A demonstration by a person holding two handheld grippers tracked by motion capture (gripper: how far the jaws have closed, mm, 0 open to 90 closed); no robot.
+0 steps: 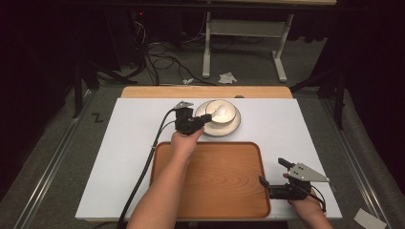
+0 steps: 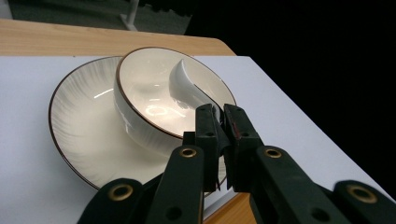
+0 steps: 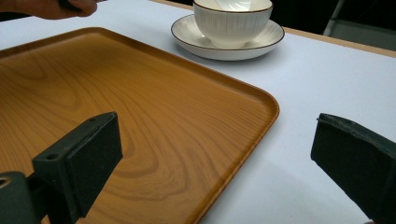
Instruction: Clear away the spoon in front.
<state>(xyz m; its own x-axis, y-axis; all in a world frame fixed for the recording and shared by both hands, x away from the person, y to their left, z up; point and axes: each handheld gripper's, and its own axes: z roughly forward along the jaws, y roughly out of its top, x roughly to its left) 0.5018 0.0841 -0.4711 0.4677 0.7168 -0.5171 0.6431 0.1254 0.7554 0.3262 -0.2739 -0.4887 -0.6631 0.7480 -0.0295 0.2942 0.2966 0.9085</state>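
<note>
Left gripper (image 2: pixel 222 116) clenched on the handle of a white spoon (image 2: pixel 184 84), whose scoop end lies inside the white bowl (image 2: pixel 140 100); bowl sits on a saucer (image 2: pixel 79 121), just beyond the far edge of the wooden tray (image 1: pixel 210 179) on the bench (image 1: pixel 129 143). Right gripper (image 1: pixel 271 174) released, jaws wide apart, holding nothing, at the tray's right edge near its front right corner, well apart from the bowl. The left hand (image 1: pixel 185 139) is over the tray's far edge.
</note>
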